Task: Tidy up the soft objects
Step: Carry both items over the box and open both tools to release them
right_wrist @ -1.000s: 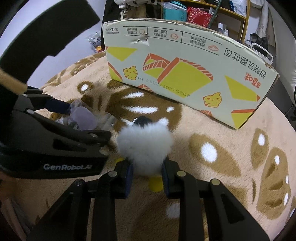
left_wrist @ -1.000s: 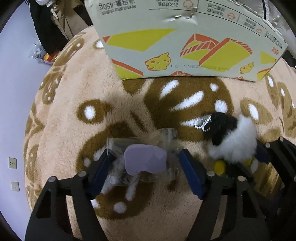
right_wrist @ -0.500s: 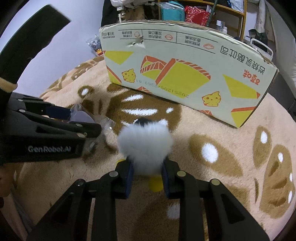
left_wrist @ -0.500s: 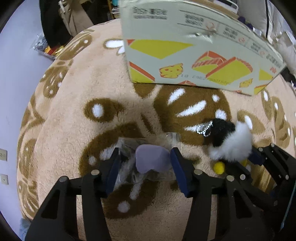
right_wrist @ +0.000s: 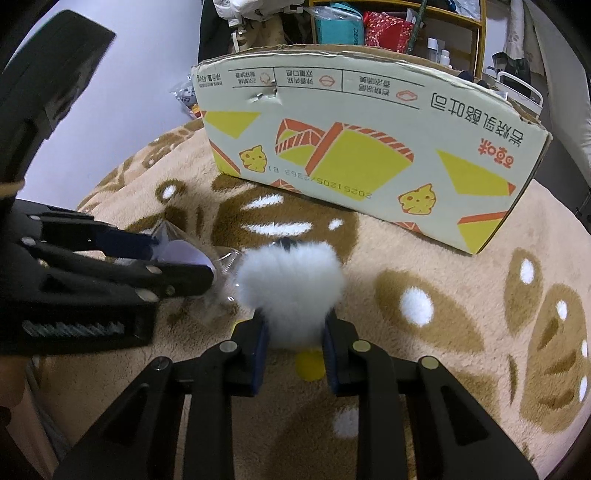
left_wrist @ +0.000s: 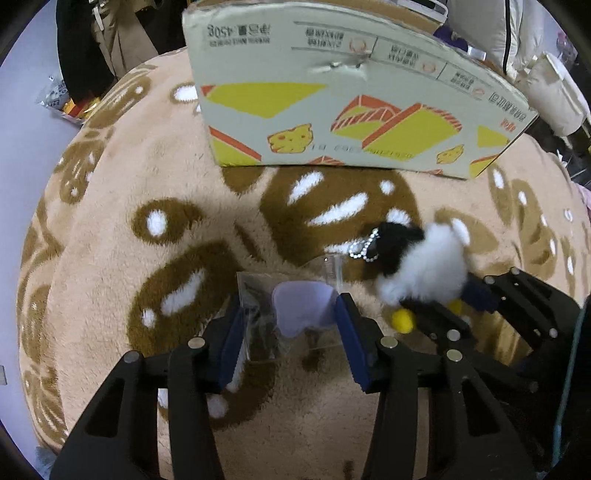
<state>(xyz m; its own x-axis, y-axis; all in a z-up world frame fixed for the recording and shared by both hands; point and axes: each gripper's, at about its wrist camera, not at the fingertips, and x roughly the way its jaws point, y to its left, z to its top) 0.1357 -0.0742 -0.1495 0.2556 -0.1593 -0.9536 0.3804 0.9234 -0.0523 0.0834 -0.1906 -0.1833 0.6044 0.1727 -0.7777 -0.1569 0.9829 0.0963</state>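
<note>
Plush penguin (right_wrist: 290, 288) sits clamped between right tool (right_wrist: 293, 354) pads.

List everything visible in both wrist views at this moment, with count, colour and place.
plush toy: one, white fluffy body, black head, yellow feet, bead chain; on the blanket, clamped in the right gripper.
clear packet: one, transparent with a lilac piece inside; on the blanket beside the toy, between the left gripper's pads.
cardboard box: one, pale with yellow and orange print; standing at the blanket's far side.
blanket: one, beige fleece with brown and white pattern; under everything.
shelf: one, yellow, cluttered; behind the box.
left hand-held gripper: black, blue pads; jaws have just been closing around the packet.
right hand-held gripper: black, blue pads; shut on the toy.
</note>
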